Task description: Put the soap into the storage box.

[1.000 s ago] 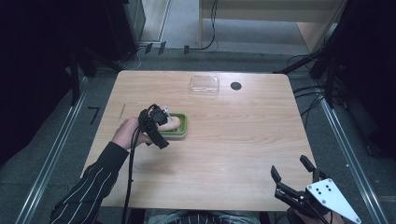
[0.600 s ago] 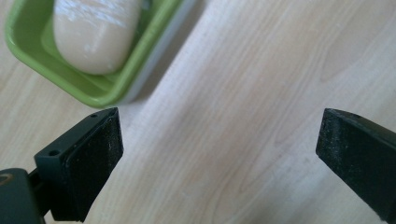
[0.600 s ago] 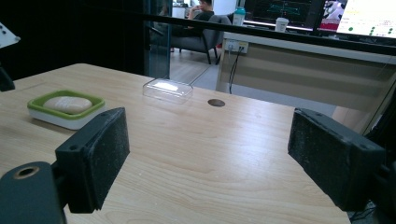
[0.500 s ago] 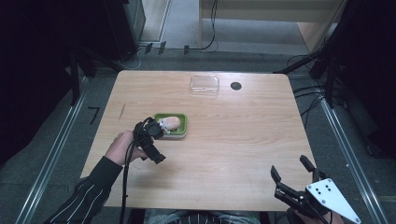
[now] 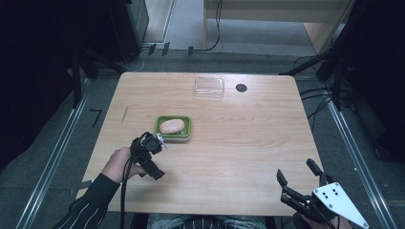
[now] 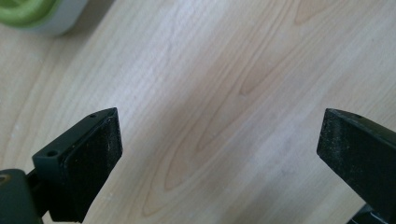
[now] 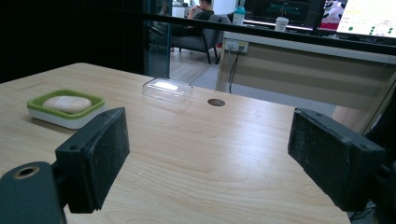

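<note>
High view: your left gripper (image 5: 160, 141) at 7 o'clock of green tray (image 5: 187, 130), jaws spread, empty; soap (image 5: 172, 126) seated inside. Right gripper (image 5: 298, 183) idle, jaws apart. Next likely: clear lid (image 5: 209, 87).

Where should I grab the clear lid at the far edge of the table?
Likely best across the clear lid's two long sides, coming straight down from above with the right claw, jaws wide as now. It lies flat and low, offering little side face, with bare table around it.

Left tongs (image 5: 160, 141) agape, low; right tongs (image 5: 296, 174) agape, idle.
</note>
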Demonstrator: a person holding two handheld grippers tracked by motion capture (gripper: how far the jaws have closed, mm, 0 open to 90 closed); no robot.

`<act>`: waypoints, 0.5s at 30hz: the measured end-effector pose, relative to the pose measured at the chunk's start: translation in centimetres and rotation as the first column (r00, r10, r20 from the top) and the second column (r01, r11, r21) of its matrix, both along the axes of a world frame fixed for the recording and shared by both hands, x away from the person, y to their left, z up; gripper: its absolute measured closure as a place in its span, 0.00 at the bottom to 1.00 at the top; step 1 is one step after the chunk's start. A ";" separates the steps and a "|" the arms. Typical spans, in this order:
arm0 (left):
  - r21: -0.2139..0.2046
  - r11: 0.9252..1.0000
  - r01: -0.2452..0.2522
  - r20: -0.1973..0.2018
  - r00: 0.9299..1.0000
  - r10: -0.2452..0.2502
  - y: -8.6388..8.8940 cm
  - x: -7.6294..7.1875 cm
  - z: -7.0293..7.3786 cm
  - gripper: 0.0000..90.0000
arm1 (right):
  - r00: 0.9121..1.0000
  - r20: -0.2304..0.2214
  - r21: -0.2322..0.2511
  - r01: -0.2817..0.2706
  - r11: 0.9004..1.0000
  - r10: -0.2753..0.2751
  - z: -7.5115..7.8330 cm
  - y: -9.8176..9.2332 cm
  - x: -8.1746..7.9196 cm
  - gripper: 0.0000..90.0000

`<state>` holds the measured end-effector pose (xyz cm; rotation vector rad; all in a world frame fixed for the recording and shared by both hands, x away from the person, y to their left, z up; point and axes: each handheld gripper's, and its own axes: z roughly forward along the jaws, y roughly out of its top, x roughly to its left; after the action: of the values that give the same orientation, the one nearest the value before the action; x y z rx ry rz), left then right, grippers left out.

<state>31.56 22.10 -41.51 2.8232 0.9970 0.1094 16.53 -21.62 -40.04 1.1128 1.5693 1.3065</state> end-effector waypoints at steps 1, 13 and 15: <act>0.000 1.000 -0.010 0.005 1.000 0.010 0.1 -0.2 -0.1 0.01 | 1.000 0.000 0.000 0.000 1.000 0.000 0.0 0.0 0.0 0.15; 0.010 1.000 0.001 -0.052 0.999 -0.001 1.0 -1.6 -2.2 0.01 | 1.000 0.003 -0.002 0.000 1.000 0.000 0.0 0.0 0.0 0.15; 0.018 1.000 0.004 -0.041 0.999 -0.003 0.8 -1.6 -2.3 0.01 | 1.000 0.003 -0.002 0.003 1.000 -0.003 0.0 -0.1 0.1 0.15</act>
<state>29.95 22.93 -43.78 2.8548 1.0049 0.0611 16.59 -21.72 -40.07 1.1108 1.5658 1.3034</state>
